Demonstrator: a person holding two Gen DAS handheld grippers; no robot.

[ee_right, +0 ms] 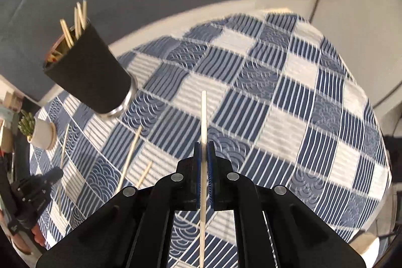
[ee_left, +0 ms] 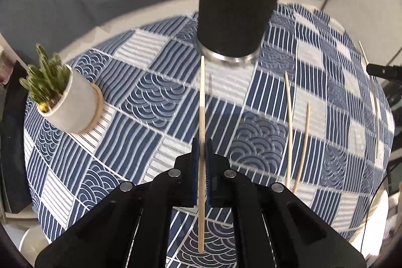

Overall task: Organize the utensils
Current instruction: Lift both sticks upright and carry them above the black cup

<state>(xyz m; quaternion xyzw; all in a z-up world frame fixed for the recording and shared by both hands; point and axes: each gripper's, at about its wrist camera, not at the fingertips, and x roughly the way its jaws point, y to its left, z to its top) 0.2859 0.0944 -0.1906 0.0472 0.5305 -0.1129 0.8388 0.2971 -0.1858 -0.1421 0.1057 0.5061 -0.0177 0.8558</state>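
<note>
My left gripper [ee_left: 201, 142] is shut on a wooden chopstick [ee_left: 201, 102] that points toward the black holder cup [ee_left: 238, 6], which stands just ahead with several chopsticks in it. My right gripper [ee_right: 204, 145] is shut on another chopstick [ee_right: 203, 114] held above the cloth. The black cup [ee_right: 93, 72] is to its far left. Loose chopsticks [ee_left: 289, 122] lie on the cloth right of the left gripper; they also show in the right wrist view [ee_right: 130, 155]. The left gripper [ee_right: 40, 182] shows at the left edge.
A blue and white patterned cloth [ee_left: 150, 97] covers the round table [ee_right: 276, 97]. A small potted plant in a white pot [ee_left: 72, 104] stands at the left; it also shows in the right wrist view [ee_right: 41, 132]. A grey wall is behind.
</note>
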